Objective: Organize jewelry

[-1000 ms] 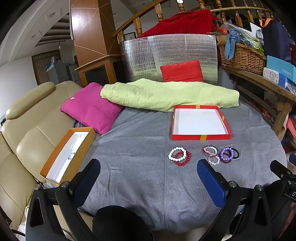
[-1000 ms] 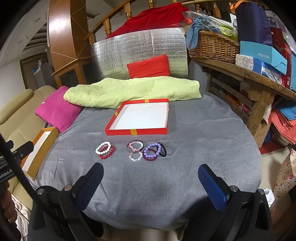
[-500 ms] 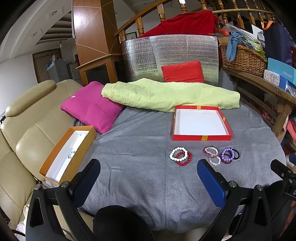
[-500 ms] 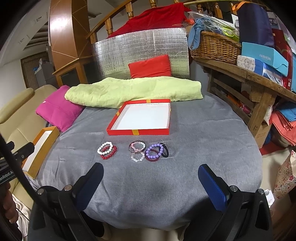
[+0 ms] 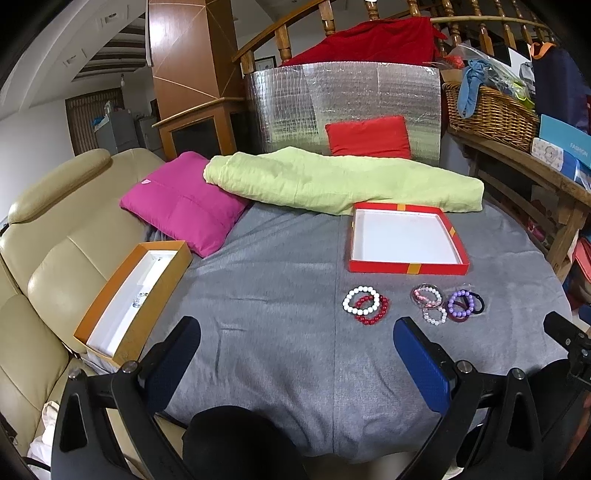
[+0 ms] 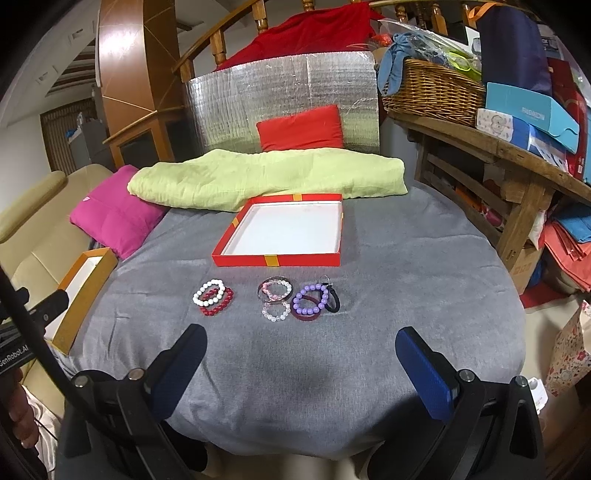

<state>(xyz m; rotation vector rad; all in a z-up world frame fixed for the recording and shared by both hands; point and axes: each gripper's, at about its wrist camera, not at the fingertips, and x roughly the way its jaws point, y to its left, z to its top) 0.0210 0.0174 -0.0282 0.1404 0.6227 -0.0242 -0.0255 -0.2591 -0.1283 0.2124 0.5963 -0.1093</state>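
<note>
Bracelets (image 6: 266,300) nearer now (overlapping, uncountable)

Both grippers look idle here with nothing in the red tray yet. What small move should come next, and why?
Probably lower the right gripper forward onto the purple bead bracelet. Both grippers are open and hold nothing, the red tray holds nothing, and every bracelet lies on the grey cloth just in front of it. The purple one sits nearest the right gripper's line; the left gripper is aimed further left.

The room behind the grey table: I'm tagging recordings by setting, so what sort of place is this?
Most likely a lived-in home, probably a living room: a beige leather sofa beside the table, a wooden stair railing behind, and a wicker basket of household clutter on a wooden bench.
</note>
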